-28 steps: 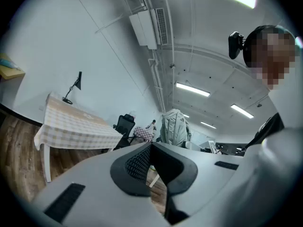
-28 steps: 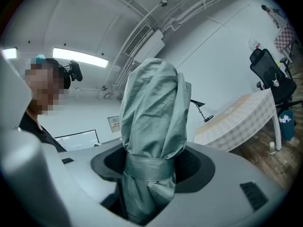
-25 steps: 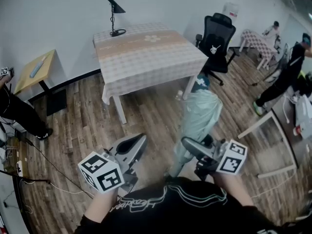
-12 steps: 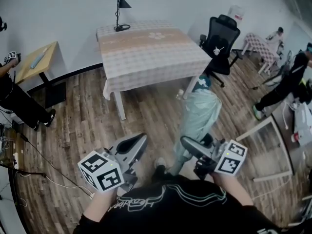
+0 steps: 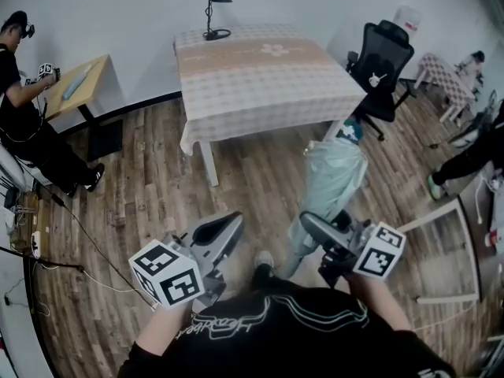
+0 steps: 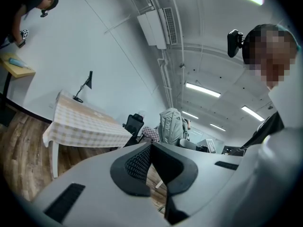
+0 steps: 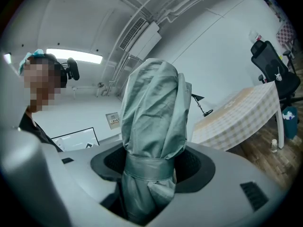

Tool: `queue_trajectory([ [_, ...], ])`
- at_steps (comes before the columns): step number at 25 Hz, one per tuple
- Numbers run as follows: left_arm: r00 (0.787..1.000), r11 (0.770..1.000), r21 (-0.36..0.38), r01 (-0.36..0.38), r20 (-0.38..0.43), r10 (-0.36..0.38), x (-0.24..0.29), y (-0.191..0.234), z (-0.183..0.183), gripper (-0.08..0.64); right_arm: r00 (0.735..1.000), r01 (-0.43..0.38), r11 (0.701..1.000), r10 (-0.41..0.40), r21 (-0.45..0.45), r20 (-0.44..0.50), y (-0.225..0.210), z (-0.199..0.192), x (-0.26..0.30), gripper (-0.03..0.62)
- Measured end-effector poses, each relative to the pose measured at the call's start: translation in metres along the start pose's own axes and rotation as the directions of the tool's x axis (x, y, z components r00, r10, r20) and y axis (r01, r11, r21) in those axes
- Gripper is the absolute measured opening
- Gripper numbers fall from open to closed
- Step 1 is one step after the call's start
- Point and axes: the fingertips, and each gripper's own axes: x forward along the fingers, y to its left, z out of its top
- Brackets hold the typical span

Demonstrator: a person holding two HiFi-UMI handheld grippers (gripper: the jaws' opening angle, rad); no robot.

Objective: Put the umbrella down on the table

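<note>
Clamps the pale green folded fabric umbrella (image 7: 154, 112) in the right gripper (image 7: 149, 169), jaws spread wide round the bundle at its fabric strap, pads pressed into the cloth. Carries it roughly level in front of the body, over the brown wooden plank floor (image 5: 142, 195), dark tip aimed at the near corner of the large table under a beige chequered cloth (image 5: 268, 69), not yet above it. Holds the left gripper (image 5: 224, 228) alongside, apart from the umbrella, jaws closed together on nothing. Looks light and soft outside: loose canopy folds likely to give and slide under the pads, presumably with a stiff shaft inside. Probably safest taken at the strapped waist, as here, where bound tight. Seems unlikely to break, though may roll once laid down. Offers a broad, flat, cloth-covered top, bare but for a black desk lamp (image 5: 211, 6) at the far edge. Shows elsewhere a black office chair (image 5: 382, 57) right of the table, a small yellow side table (image 5: 79, 85) by the white wall, and a person in dark clothes (image 5: 24, 124) beside it.
</note>
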Motion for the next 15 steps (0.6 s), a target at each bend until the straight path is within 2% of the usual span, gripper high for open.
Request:
queue_trajectory([
  [6,0.998,0.999,-0.033,-0.037,-0.043,0.036,0.037,0.034,0.007,-0.003,1.000,-0.002,0.997,0.003,0.076,-0.019,-0.047,0.006,0.026,0.281],
  [15,0.992,0.997,-0.057,-0.049,-0.122,0.042,0.130,0.092,0.028,-0.003,1.000,0.027,0.996,-0.027,0.085,-0.005,-0.140,0.045,0.050,0.281],
])
